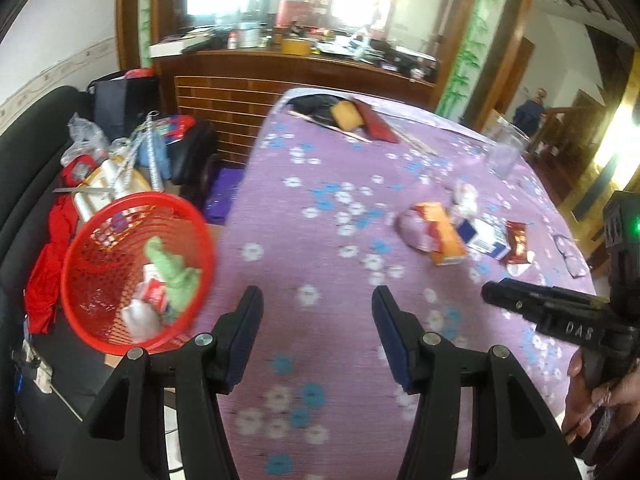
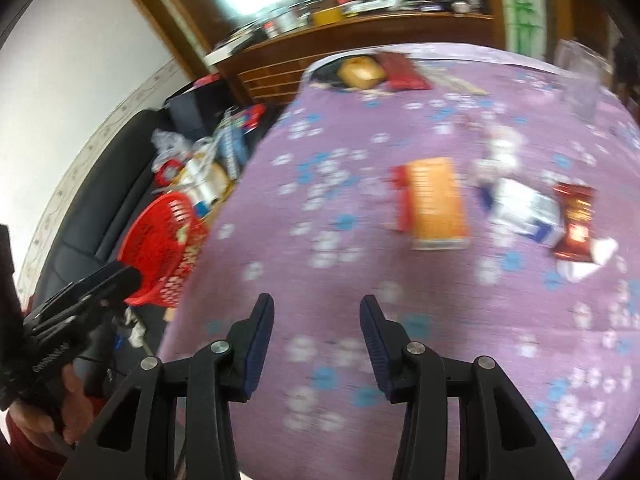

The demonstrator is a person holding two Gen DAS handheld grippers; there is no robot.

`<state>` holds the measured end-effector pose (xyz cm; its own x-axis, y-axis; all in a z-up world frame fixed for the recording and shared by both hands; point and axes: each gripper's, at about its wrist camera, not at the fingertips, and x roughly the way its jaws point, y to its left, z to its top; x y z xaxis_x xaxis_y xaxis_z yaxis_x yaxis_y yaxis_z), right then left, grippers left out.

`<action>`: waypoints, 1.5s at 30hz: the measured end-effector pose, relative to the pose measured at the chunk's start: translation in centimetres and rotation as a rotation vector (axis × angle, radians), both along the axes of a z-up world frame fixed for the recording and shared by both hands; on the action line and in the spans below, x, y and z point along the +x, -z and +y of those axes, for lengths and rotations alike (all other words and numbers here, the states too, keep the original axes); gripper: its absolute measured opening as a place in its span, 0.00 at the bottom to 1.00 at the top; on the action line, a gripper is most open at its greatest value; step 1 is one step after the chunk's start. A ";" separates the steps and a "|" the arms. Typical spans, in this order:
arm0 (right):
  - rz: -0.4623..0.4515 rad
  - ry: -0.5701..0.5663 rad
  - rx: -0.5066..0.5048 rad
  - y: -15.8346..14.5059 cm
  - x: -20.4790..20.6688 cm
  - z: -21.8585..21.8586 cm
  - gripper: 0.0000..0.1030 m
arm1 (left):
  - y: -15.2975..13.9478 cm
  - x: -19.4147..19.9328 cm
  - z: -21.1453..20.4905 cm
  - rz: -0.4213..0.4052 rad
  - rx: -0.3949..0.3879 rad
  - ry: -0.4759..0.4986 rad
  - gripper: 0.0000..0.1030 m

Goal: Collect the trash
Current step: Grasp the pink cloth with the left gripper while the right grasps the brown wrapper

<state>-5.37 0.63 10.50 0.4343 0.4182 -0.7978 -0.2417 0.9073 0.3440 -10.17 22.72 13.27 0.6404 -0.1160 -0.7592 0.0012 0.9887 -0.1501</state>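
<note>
Trash (image 1: 448, 236) — orange carton, white box, red wrapper — litters the purple cloth (image 1: 320, 240); both jaws gape, empty.

Right wrist view was smeared by motion; I could not read print on the orange box (image 2: 436, 200) or the red wrapper (image 2: 576, 220). Red basket (image 2: 160, 240) partly hidden behind the table edge (image 2: 208, 240). Eyeglasses (image 1: 570, 254) blurred near the left view's edge

basket (image 1: 136, 264): red mesh, tilting at lower left, holding green and white scraps
orange box (image 1: 442, 236): lying flat at centre right, on the cloth
white-blue carton (image 1: 486, 240): lying beside it
red wrapper (image 1: 518, 242): lying just right
</note>
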 end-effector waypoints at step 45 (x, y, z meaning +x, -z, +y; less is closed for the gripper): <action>-0.049 0.162 -0.003 1.3 1.2 -19.0 0.25 | 6.2 15.8 -12.4 0.219 -0.045 0.016 0.58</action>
